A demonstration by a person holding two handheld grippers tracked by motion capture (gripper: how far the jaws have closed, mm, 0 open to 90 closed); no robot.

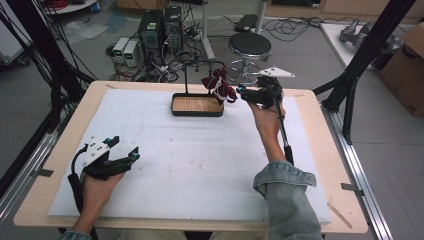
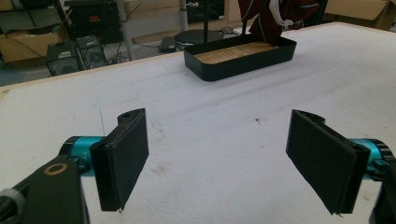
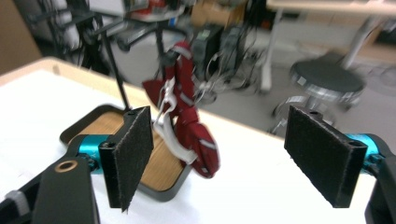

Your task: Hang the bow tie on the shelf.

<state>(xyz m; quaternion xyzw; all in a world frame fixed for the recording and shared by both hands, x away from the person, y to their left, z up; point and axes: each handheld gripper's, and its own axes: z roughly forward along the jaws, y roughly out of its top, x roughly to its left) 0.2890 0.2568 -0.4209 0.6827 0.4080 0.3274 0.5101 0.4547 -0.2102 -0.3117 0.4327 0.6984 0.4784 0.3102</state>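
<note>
A dark red cloth item with white straps point(image 1: 220, 85) hangs from a thin black stand point(image 1: 186, 75) at the right end of a black tray with a wooden floor point(image 1: 197, 113). My right gripper point(image 1: 248, 89) is open, just right of the red item and level with it. In the right gripper view the red item point(image 3: 187, 116) hangs beyond the jaws, near the left one, over the tray's corner point(image 3: 88, 128). My left gripper point(image 1: 125, 148) rests open and empty on the mat at the front left. In its view the left gripper point(image 2: 217, 158) faces the distant tray point(image 2: 233, 65).
A white foam mat point(image 1: 200, 160) covers most of the wooden table point(image 1: 320, 150). Behind the table stand a round stool point(image 1: 249, 46) and computer towers with cables point(image 1: 160, 27). Black frame posts point(image 1: 367, 47) and a cardboard box point(image 1: 407, 70) are at the right.
</note>
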